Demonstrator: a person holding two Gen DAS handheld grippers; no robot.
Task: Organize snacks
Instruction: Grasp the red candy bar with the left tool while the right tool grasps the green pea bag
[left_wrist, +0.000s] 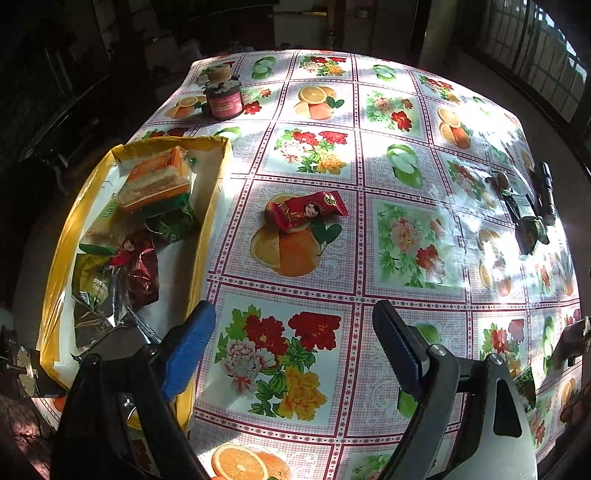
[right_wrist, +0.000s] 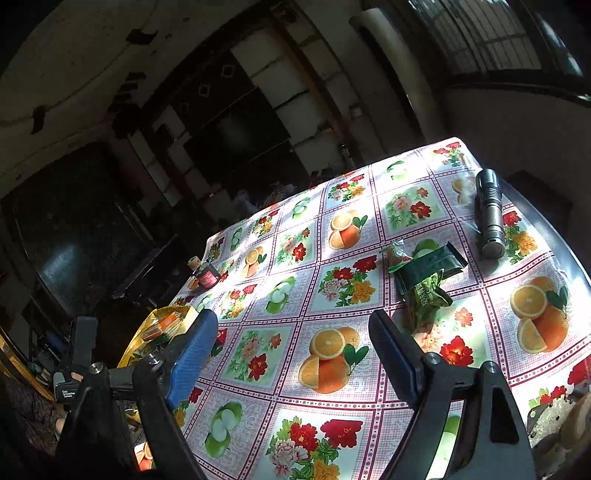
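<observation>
A yellow box (left_wrist: 216, 173) at the table's left holds several wrapped snacks, among them an orange cake pack (left_wrist: 157, 181) and a red packet (left_wrist: 138, 266). One red-wrapped snack (left_wrist: 304, 212) lies on the flowered tablecloth (left_wrist: 417, 122), beyond my left gripper (left_wrist: 293, 321), which is open with nothing between its blue pads. Green snack packets (right_wrist: 424, 273) lie on the cloth ahead and right of my right gripper (right_wrist: 293, 325), also open and empty. The yellow box (right_wrist: 162, 325) shows at the left of the right wrist view, and the green packets (left_wrist: 524, 210) at the far right of the left wrist view.
A dark jar with a cork lid (left_wrist: 222, 94) stands at the far left of the table. A black flashlight (right_wrist: 489, 214) lies beside the green packets near the right edge. Dark furniture surrounds the table.
</observation>
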